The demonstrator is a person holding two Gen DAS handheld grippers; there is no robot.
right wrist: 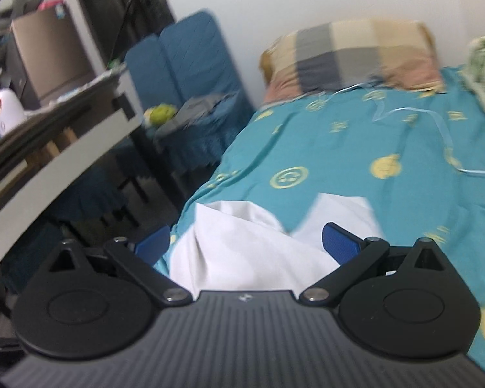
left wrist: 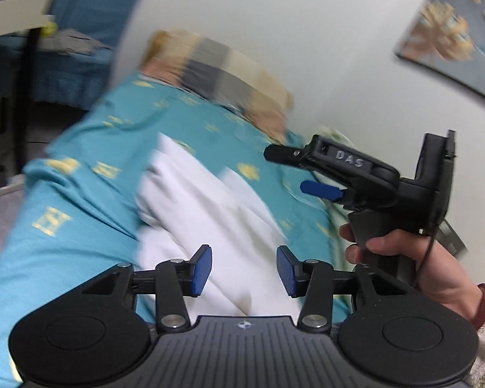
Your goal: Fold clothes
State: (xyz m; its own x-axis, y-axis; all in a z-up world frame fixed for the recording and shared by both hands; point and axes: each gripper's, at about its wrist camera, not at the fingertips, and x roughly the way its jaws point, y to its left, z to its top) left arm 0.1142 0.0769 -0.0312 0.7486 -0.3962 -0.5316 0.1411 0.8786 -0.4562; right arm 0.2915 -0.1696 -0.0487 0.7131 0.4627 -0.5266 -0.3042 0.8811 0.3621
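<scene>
Meanwhile, both grippers are hovering over the white garment (left wrist: 203,213) lying on the bed (left wrist: 80,258): left gripper (left wrist: 244,270) and right gripper (right wrist: 245,239), fingers spread wide, holding nothing.

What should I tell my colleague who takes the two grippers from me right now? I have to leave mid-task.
Left gripper: open, empty, above the white garment.
Right gripper: open wide, empty, over the garment's near edge; it also shows in the left view, held in the right hand.
The garment lies rumpled on the teal bedspread, with the plaid pillow at the far end. Blur hides finer detail.
Done: no neat fold is visible.
Left: probably spread it flat, then grip and fold.
</scene>
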